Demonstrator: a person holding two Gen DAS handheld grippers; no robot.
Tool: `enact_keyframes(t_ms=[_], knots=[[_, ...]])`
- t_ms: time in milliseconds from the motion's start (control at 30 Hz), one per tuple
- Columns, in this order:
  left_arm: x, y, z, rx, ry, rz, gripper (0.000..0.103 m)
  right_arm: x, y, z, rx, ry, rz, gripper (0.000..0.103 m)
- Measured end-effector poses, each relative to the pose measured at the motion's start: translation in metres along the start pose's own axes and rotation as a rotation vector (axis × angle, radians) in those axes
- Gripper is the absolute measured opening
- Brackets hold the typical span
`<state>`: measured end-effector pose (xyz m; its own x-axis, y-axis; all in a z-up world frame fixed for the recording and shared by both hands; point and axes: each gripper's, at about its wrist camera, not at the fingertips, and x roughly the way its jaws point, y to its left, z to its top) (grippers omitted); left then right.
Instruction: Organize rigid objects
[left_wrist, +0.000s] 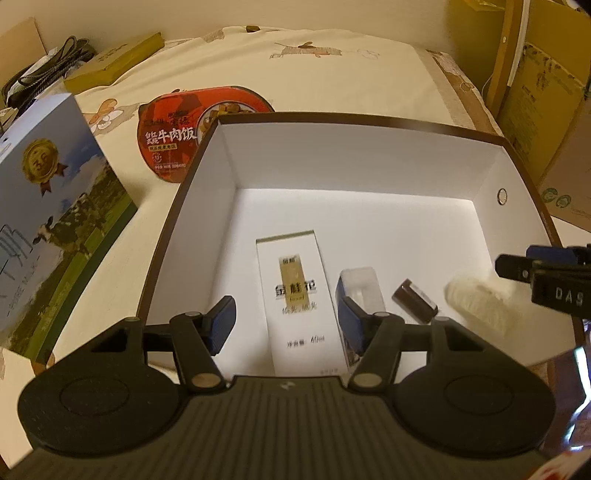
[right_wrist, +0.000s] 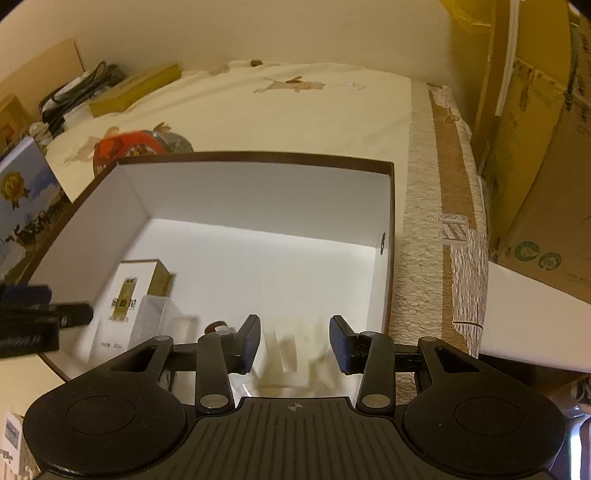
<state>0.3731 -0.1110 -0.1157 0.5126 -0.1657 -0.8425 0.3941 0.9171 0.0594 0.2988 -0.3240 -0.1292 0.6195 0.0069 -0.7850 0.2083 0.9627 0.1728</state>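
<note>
Box (left_wrist: 229, 162): big, open, white inside, brown rim, sitting on the bed before me.
Carton (left_wrist: 293, 295): tall, white with a gold label, lying flat on the box floor.
Tub (left_wrist: 360, 286): clear, just right of the carton.
Brown piece (left_wrist: 415, 301): small, dark, tilted, right of the tub.
Pale thing (left_wrist: 476, 301): blurred, whitish, at the box's right side.

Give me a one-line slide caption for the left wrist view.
Left gripper open over a white-lined box holding a white carton and small items; right gripper enters at right.
</note>
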Motion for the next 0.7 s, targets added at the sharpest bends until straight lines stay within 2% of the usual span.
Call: enact_keyframes(t_ms=[200, 700], knots=[[-0.022, 0.008, -0.014, -0.032, -0.009, -0.018, 0.058, -0.022, 0.000, -0.009, 0.008, -0.039, 0.046, 0.063], [-0.095, 0.017, -0.054, -0.129, -0.073, -0.021, 0.059, -0.086, 0.008, -0.045, 0.027, -0.057, 0.112, 0.066]])
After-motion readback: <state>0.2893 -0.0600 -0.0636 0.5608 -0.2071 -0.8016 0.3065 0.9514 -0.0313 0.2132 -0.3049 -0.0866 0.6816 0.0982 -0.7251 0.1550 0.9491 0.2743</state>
